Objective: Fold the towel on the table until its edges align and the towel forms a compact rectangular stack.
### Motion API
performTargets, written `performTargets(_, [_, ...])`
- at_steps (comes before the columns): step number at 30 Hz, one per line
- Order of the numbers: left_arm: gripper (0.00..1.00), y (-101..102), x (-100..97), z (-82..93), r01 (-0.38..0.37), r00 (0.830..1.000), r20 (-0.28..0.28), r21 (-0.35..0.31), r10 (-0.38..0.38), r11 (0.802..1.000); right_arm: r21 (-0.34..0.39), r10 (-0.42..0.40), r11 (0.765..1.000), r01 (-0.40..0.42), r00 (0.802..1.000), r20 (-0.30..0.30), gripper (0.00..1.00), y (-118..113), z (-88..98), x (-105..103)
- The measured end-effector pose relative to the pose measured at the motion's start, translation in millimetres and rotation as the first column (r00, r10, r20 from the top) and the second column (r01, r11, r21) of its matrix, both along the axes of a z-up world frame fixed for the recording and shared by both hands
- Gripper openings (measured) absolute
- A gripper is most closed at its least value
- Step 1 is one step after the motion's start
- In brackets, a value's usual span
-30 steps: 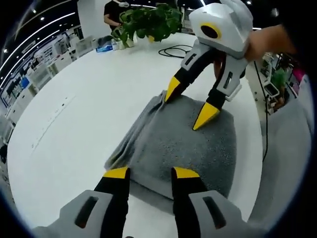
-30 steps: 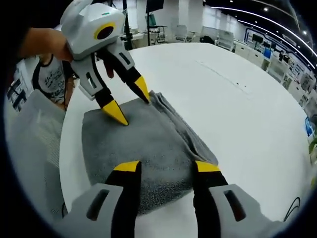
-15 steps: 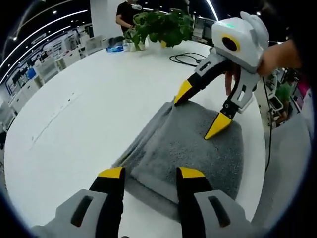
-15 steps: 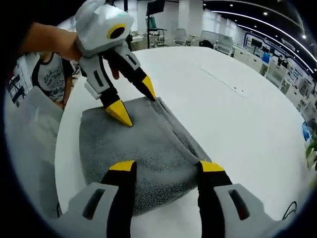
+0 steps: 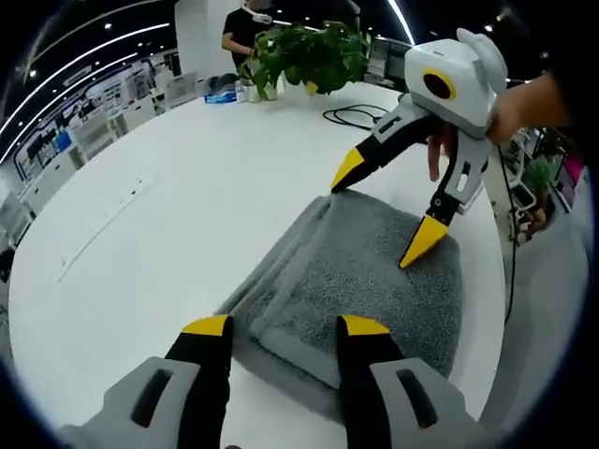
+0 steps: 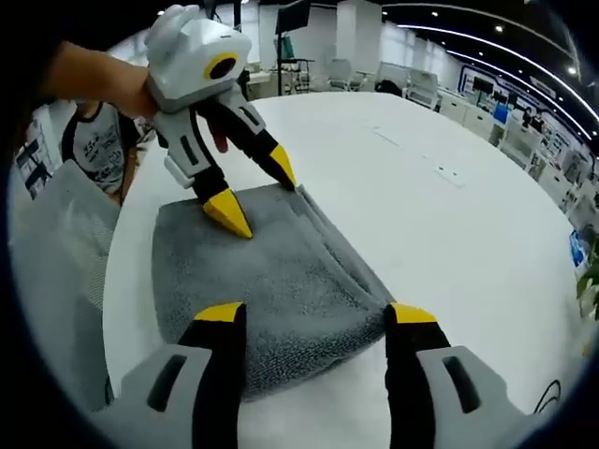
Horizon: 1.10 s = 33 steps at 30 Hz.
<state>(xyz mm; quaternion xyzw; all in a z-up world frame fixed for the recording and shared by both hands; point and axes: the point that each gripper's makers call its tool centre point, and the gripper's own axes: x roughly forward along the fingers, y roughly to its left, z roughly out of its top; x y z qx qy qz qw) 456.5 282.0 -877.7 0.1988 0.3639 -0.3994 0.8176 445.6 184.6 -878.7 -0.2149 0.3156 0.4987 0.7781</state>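
Note:
A grey towel lies folded into a thick rectangle on the white table, its layered edges along the left side in the left gripper view. My left gripper stands open at the towel's near edge, holding nothing. My right gripper comes in from the upper right, open, with its yellow fingertips just above the far edge. In the right gripper view the same towel lies between my open right gripper and the left gripper opposite.
A potted plant and a black cable are at the table's far side, with a person standing behind. A grey chair stands close to the table edge beside the towel. Wide bare tabletop lies on the other side.
Both grippers have risen a little off the towel's ends and drawn slightly apart. The towel stays flat and folded where it was.

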Motion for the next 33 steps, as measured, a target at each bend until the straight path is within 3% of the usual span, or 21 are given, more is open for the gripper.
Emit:
performTargets(3, [0.47, 0, -2.3, 7.0, 0.000, 1.000, -0.008, -0.045, 0.000, 0.999, 0.015, 0.008, 1.000, -0.008, 1.000, 0.012, 0.55, -2, 3.5, -1])
performTargets(6, [0.45, -5, -10.0, 15.9, 0.072, 0.997, 0.023, -0.067, -0.071, 0.995, 0.026, 0.025, 0.999, -0.026, 0.999, 0.020, 0.51, 0, 5.5, -7])
performTargets(9, [0.42, -13, -24.5, 21.0, 0.139, 0.990, 0.015, -0.114, -0.138, 0.984, 0.013, 0.050, 0.999, -0.051, 0.998, 0.032, 0.42, -3, 3.2, -12])
performTargets(12, [0.40, -14, -36.3, 19.4, 0.181, 0.983, 0.011, -0.101, -0.181, 0.978, 0.019, 0.050, 0.999, -0.051, 0.998, 0.036, 0.36, -4, 2.7, -14])
performTargets(14, [0.38, -16, -45.3, 18.3, 0.203, 0.979, -0.005, -0.104, -0.205, 0.974, 0.065, 0.028, 0.997, -0.028, 1.000, 0.007, 0.33, 0, 5.4, -16])
performTargets(17, [0.37, -20, -58.5, 18.4, 0.238, 0.970, -0.021, -0.128, -0.243, 0.963, 0.035, 0.033, 0.999, -0.034, 0.999, 0.029, 0.24, -4, 5.9, -16])
performTargets(19, [0.37, -19, -70.9, 12.9, 0.249, 0.963, -0.074, -0.122, -0.259, 0.961, 0.040, 0.044, 0.998, -0.045, 0.999, 0.009, 0.28, -2, 1.6, -20])
performTargets(21, [0.36, -13, -75.5, 5.8, 0.321, 0.946, -0.038, -0.041, -0.323, 0.946, 0.026, 0.054, 0.998, -0.054, 0.998, -0.013, 0.32, -3, -7.1, -24])
performTargets(25, [0.36, -11, -78.6, 1.1, 0.283, 0.957, -0.056, -0.058, -0.286, 0.957, 0.027, 0.044, 0.999, -0.043, 0.999, -0.025, 0.31, -6, -10.6, -23])
performTargets(28, [0.37, -6, -77.2, -6.7, 0.280, 0.959, -0.047, -0.006, -0.280, 0.960, 0.021, 0.032, 0.999, -0.031, 0.998, -0.045, 0.31, -6, -13.9, -25])
performTargets(33, [0.37, -9, -76.5, -11.2, 0.275, 0.960, -0.054, 0.012, -0.274, 0.961, 0.013, 0.030, 0.999, -0.029, 0.999, -0.044, 0.32, -4, -17.9, -25])
